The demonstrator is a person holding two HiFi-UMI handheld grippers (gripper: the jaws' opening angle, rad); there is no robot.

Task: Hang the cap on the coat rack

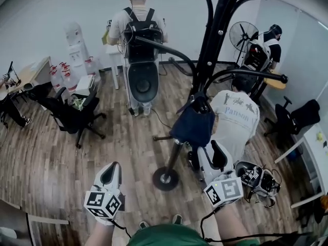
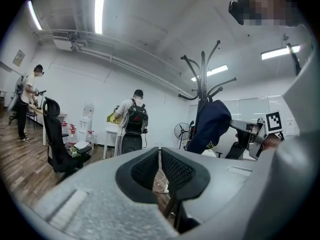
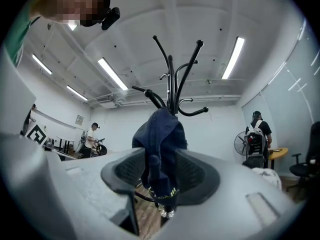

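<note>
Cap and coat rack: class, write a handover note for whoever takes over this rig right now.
Left tool: shut, empty.
Right tool: open, with the cap's lower end between its jaws; the pads seem clear of it.
Cap: hanging on the coat rack.
Done: the cap is hung.
Left: draw the right tool back, probably gently so that it does not snag the cap.

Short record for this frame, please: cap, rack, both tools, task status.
cap: dark blue, hanging on the coat rack
coat rack: black, upright on the wood floor
right tool: jaws apart, cap's lower end between them, pads not pressing
left tool: jaws together, nothing between them
task status: cap appears hung and released
</note>
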